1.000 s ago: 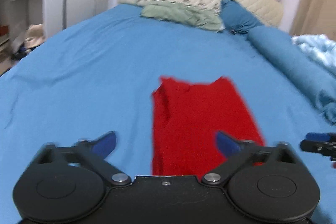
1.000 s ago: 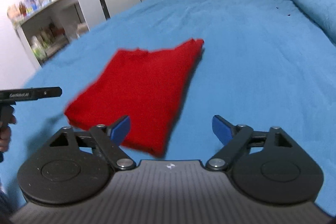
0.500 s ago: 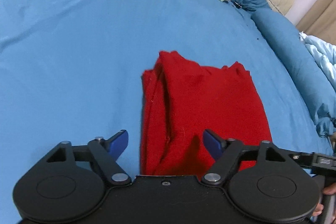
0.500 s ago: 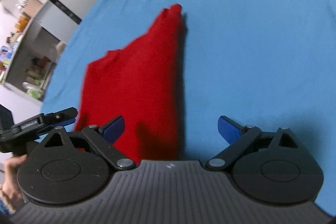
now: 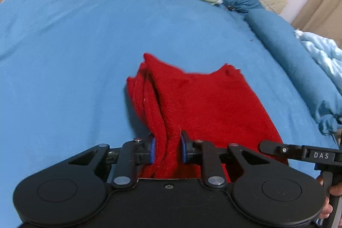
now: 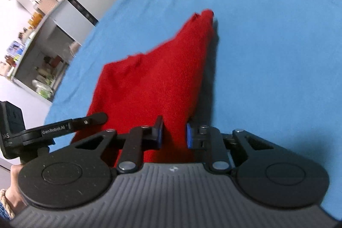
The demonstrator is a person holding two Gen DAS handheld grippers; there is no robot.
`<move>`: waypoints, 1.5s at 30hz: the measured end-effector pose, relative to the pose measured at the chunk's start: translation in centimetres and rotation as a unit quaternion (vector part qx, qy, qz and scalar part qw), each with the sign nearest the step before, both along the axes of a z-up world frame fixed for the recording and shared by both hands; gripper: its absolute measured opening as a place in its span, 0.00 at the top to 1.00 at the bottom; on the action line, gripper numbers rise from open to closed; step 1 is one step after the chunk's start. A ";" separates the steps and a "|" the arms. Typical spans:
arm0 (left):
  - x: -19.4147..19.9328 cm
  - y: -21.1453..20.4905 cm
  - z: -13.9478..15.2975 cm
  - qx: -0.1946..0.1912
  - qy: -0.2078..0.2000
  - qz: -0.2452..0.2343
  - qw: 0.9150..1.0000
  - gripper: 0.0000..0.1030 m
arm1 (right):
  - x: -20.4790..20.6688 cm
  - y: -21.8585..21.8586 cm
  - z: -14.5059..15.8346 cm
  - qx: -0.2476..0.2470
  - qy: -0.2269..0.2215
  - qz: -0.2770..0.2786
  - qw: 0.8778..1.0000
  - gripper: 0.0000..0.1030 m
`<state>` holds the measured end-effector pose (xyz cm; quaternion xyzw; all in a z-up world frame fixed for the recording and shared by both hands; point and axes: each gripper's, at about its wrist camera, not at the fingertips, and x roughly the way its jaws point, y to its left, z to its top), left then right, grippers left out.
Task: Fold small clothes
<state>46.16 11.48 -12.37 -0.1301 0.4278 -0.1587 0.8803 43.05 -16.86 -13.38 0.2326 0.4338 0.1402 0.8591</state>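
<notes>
The left gripper [image 5: 166, 147] is closing, pinching the near-left edge of the red garment [image 5: 203, 104]; the right gripper [image 6: 173, 135] is closing on its near-right edge. The garment is lying folded on the blue bedsheet [image 5: 74, 57].

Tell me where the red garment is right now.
The red garment lies folded on the blue bedsheet; its near edge sits between the closing jaws of the left hand-held gripper and right hand-held gripper.
</notes>
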 end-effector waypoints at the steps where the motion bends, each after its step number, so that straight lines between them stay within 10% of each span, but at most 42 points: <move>1: -0.9 -0.5 1.0 0.004 -0.010 -0.009 1.000 0.77 | -0.6 -0.2 0.8 0.001 -0.009 0.000 1.000 0.66; 11: -14.5 -7.6 5.0 0.012 -0.069 -0.061 0.996 0.77 | -13.7 -5.4 7.3 -0.028 -0.066 0.010 0.997 0.66; 19: -19.8 -11.9 -1.1 0.025 -0.038 -0.050 0.998 0.77 | -22.3 -9.0 2.2 -0.067 -0.028 -0.027 0.997 0.66; 26: -20.7 -12.3 0.0 0.050 -0.048 -0.027 0.997 0.58 | -23.9 -9.5 1.2 -0.075 -0.033 -0.038 0.996 0.58; 29: -20.8 -11.3 0.7 0.047 -0.057 -0.010 0.997 0.38 | -24.8 -9.7 2.8 -0.107 -0.062 -0.038 0.992 0.32; 45: -20.0 -10.7 -2.0 0.114 -0.035 -0.015 0.993 0.33 | -23.7 -12.0 -1.2 -0.137 -0.016 -0.081 0.987 0.15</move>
